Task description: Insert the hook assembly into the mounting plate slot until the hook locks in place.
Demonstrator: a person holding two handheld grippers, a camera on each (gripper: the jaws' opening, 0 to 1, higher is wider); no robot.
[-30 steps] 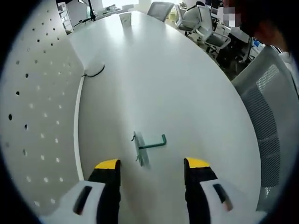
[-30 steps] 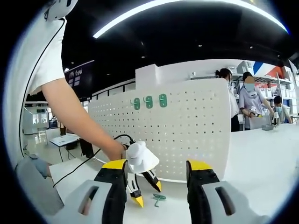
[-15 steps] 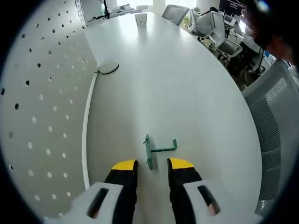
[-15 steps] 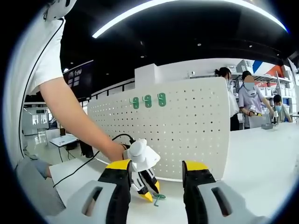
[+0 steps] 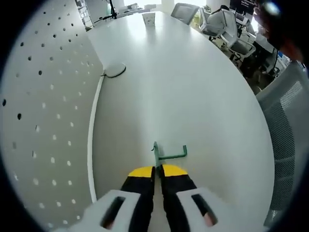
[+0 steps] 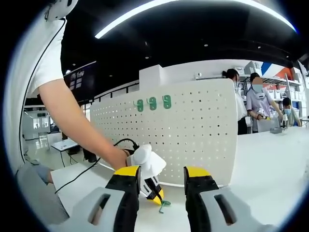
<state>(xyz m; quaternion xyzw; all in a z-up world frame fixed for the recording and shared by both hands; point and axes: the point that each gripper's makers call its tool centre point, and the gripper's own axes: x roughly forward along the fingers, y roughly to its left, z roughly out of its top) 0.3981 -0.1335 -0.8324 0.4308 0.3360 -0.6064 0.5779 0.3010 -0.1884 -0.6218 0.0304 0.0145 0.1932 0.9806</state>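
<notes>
My left gripper (image 5: 157, 170), its yellow-tipped black jaws pinched nearly together, closes on the base plate of the small green metal hook assembly (image 5: 169, 153) lying on the long white oval tabletop (image 5: 193, 92). The hook's arm runs away from the jaws toward the table's chair-side edge and ends in an upturned tip; the piece sits on the tabletop near the foot of the white perforated mounting plate (image 5: 43, 121), which stands upright along one long edge. A looped black cable (image 5: 115, 72) lies on the tabletop against the pegboard's base, farther along that edge. Grey mesh office chairs (image 5: 285, 130) line the opposite edge.

In the right gripper view my right gripper (image 6: 161, 170) hangs with its jaws parted and nothing between them, facing the same pegboard (image 6: 193, 130), where three green hooks (image 6: 152, 102) sit in a row near its top edge. Between those jaws I see the left gripper (image 6: 157, 198) angled down to the tabletop (image 6: 260, 164), yellow tips meeting at the green hook (image 6: 164, 205), with a person's bare forearm (image 6: 77, 125) behind it. Several people (image 6: 258, 106) stand at the table's far end.
</notes>
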